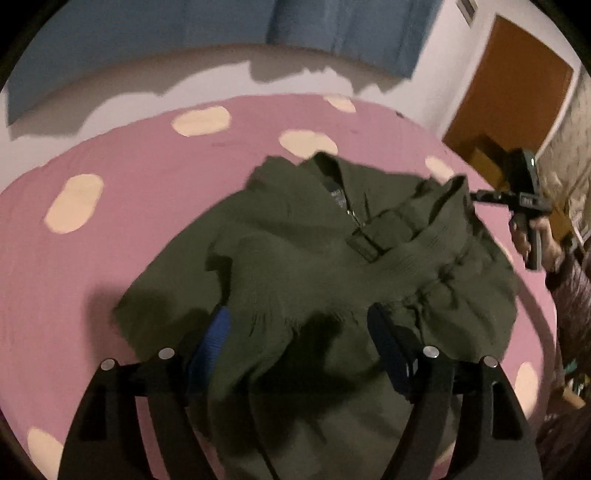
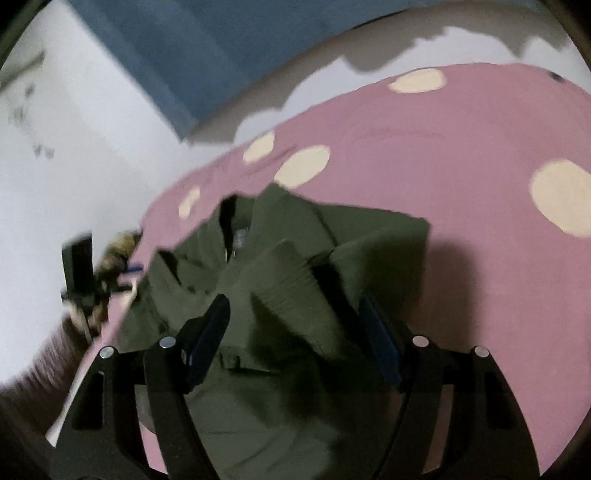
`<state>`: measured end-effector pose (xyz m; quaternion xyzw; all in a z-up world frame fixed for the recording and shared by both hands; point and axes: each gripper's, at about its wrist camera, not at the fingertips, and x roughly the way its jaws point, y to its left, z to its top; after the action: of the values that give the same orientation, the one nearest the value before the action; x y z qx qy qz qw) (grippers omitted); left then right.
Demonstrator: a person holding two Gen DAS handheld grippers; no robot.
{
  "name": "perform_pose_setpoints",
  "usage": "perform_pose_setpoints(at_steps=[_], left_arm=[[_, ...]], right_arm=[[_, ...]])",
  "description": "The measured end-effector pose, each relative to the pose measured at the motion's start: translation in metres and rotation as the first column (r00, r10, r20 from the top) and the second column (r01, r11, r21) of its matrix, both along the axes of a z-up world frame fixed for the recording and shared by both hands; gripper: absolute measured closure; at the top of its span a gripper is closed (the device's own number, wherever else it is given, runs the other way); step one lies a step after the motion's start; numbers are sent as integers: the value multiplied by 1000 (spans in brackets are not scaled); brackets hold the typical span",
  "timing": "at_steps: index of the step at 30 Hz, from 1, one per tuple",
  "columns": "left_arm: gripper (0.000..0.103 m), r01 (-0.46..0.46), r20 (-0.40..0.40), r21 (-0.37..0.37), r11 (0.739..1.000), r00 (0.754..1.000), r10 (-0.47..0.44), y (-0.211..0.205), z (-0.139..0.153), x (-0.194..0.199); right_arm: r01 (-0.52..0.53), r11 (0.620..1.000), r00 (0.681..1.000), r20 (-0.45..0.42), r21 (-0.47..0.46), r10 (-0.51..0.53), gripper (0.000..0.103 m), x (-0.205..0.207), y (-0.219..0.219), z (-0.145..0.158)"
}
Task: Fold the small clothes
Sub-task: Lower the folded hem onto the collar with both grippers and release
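A dark olive-green zip-neck sweater (image 1: 314, 258) lies rumpled on a pink bedsheet with cream spots (image 1: 147, 192), collar toward the far side, both sleeves thrown across its chest. My left gripper (image 1: 299, 332) hangs open over the near part of the sweater, blue pads wide apart, with cloth lying between and below them. My right gripper (image 2: 295, 325) is also open just above the sweater (image 2: 295, 266), over a ribbed sleeve cuff (image 2: 288, 277). Neither gripper pinches cloth. The right gripper also shows at the right of the left wrist view (image 1: 472, 197), next to a cuff.
The bed (image 2: 443, 147) runs to a white wall with a blue curtain (image 1: 332, 33) behind it. An orange-brown door (image 1: 509, 92) stands at the far right. The left gripper's body and the hand holding it (image 2: 92, 280) are at the bed's edge.
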<state>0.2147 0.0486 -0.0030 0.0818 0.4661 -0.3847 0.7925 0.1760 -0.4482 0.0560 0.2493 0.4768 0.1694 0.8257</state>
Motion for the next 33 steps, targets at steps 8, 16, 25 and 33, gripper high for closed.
perform_pose_setpoints(at_steps=[8, 16, 25, 33], left_arm=[[27, 79, -34, 45, 996, 996, -78, -18, -18, 23], [76, -12, -53, 64, 998, 998, 16, -4, -28, 33], [89, -51, -56, -36, 998, 997, 49, 5, -18, 20], [33, -50, -230, -176, 983, 973, 9, 17, -28, 42]], right_arm=[[-146, 984, 989, 2, -100, 147, 31, 20, 27, -14], [-118, 986, 993, 13, -120, 120, 74, 29, 36, -16], [-29, 999, 995, 90, -15, 30, 91, 12, 22, 5], [-11, 1000, 999, 53, -17, 11, 85, 15, 19, -9]])
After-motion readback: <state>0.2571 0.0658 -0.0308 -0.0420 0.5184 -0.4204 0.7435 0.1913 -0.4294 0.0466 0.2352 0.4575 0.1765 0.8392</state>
